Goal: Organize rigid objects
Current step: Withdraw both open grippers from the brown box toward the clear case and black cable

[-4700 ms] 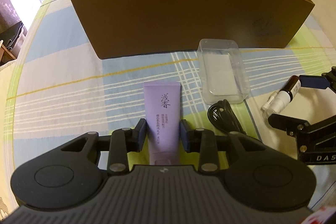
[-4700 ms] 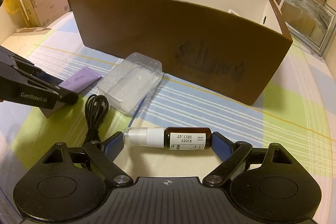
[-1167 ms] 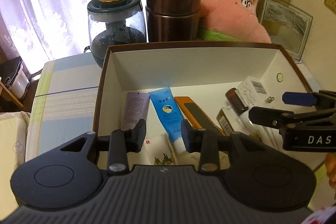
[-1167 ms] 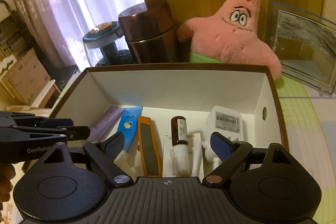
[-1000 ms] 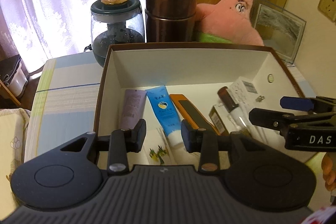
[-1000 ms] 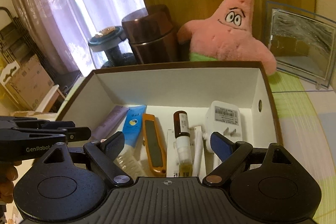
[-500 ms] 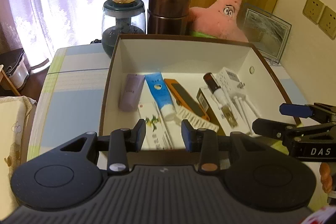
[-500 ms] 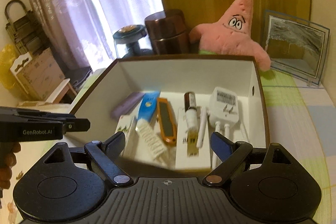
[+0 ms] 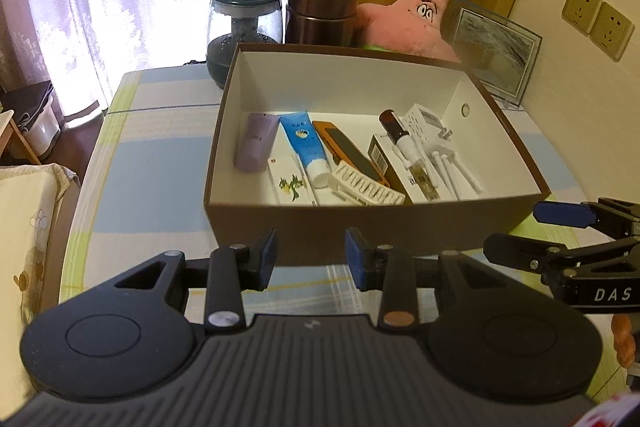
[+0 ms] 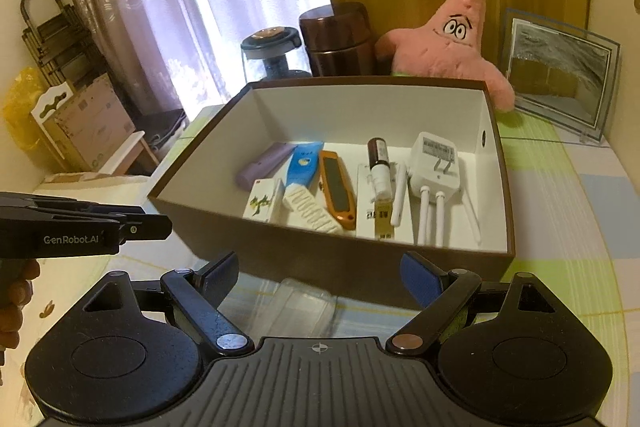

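Both your grippers have drawn back from the brown box (image 9: 372, 231), left gripper (image 9: 311, 254) narrowly parted, right gripper (image 10: 320, 273) wide, each empty, so take the clear plastic tray (image 10: 304, 301), light, slick, probably crushable, gently across its rim.

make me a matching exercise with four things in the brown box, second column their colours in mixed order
Things:
1. leftmost tube
2. tube beside it
3. flat case
4. plug adapter

Colours:
A. white
B. orange with a dark face
C. lilac
D. blue with a white cap

All four lie in the brown box.

Pairs: 1-C, 2-D, 3-B, 4-A
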